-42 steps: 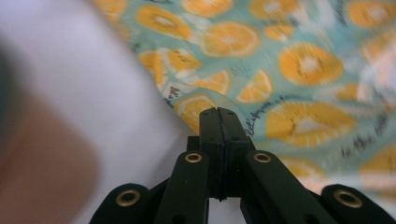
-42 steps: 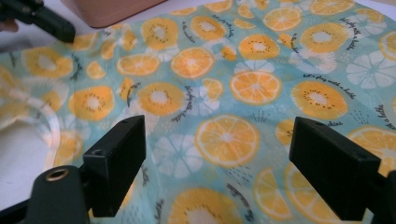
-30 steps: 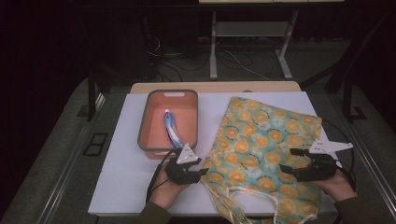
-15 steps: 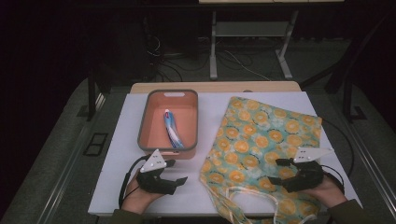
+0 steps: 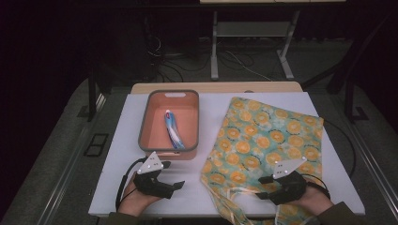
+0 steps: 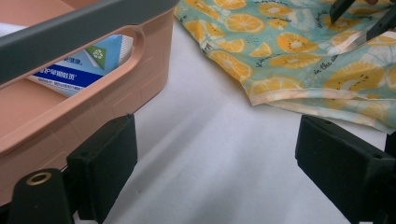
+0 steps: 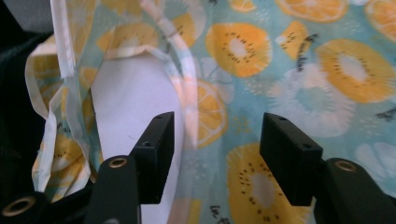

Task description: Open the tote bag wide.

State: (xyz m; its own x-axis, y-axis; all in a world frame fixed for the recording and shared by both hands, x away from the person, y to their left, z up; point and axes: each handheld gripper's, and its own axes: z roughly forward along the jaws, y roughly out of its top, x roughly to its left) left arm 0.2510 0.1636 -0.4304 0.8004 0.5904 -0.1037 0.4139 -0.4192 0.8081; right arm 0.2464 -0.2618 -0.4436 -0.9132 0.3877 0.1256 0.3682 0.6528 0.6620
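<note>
- Left tongs [image 5: 180,184] have just been opening; they stand apart over bare bench [image 5: 117,187], nothing between.
- Right tongs [image 5: 261,187] have just been closing, still apart, straddling the bag [image 5: 267,140] handle [image 7: 187,100].

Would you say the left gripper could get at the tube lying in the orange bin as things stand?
Probably yes. The left gripper is open and holds nothing, on the table just in front of the orange bin. The bin has no lid and the tube lies uncovered; only the near wall must be cleared.
</note>
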